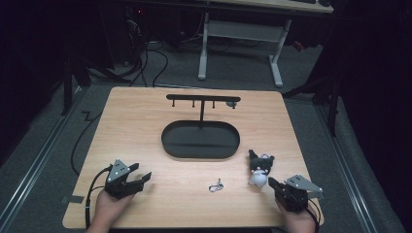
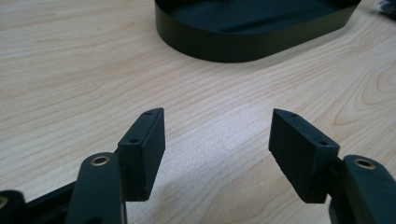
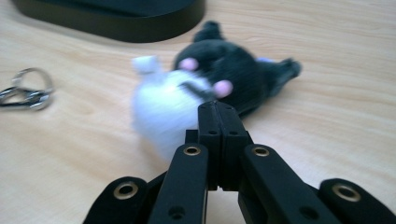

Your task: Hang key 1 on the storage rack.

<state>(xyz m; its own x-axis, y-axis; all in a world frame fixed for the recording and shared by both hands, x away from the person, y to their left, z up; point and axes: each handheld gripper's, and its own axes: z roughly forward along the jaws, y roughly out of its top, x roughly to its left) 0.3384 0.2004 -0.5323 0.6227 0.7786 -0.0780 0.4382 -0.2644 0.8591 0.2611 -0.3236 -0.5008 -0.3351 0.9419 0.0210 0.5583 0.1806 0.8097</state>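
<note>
A small black and white plush toy [image 1: 260,169] lies on the wooden table [image 1: 136,121] at the right, with pink spots on its dark head [image 3: 219,70]. My right gripper [image 1: 272,183] is shut with nothing between its pads, its tips [image 3: 218,108] just short of the plush. A metal key ring with a clasp [image 1: 216,185] lies left of the toy [image 3: 28,88]. My left gripper [image 1: 141,178] rests open at the front left, jaws [image 2: 217,140] wide over bare wood. A black oval tray base [image 1: 167,141] carries a T-shaped hook stand [image 1: 201,98].
The stand's base wall [image 2: 243,44] lies ahead of the left gripper. Beyond the table's far edge stand a white desk frame [image 1: 240,34] and floor cables [image 1: 145,63]. A person's hands hold both grippers at the near edge.
</note>
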